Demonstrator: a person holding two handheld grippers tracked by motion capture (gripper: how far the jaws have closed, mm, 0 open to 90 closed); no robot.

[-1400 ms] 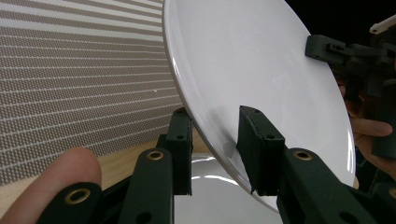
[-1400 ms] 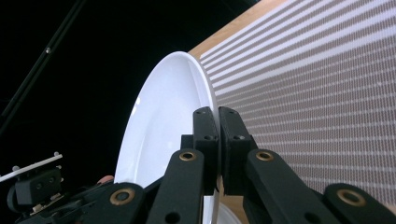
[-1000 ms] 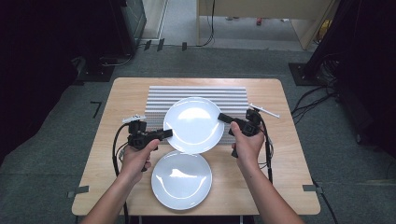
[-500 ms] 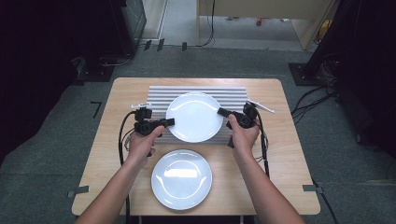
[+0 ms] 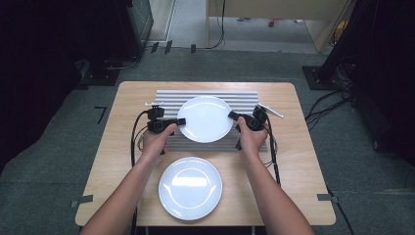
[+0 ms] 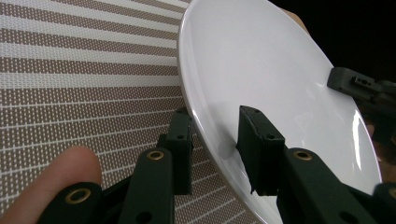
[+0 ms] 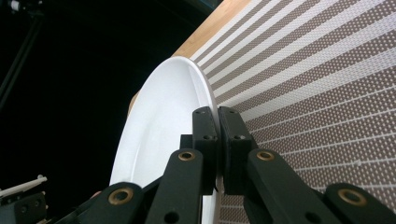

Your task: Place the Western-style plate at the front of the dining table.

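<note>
Two grippers pinch one white plate (image 5: 205, 119) from opposite rims in the high view — my left gripper (image 5: 179, 122) on its left edge, my right gripper (image 5: 232, 116) on its right edge. I see the plate face up over the grey ribbed mat (image 5: 244, 98), both forearms stretched forward from the near table edge. A second plate (image 5: 190, 187) lies flat on the table (image 5: 112, 147), near me.

From the left gripper view, the jaws stand a little apart, one above and one beneath the rim of the plate (image 6: 261, 74).

From the right gripper view, the jaws are nearly together, clamping the thin rim — the plate (image 7: 159, 126) runs edge-on away from them.
</note>
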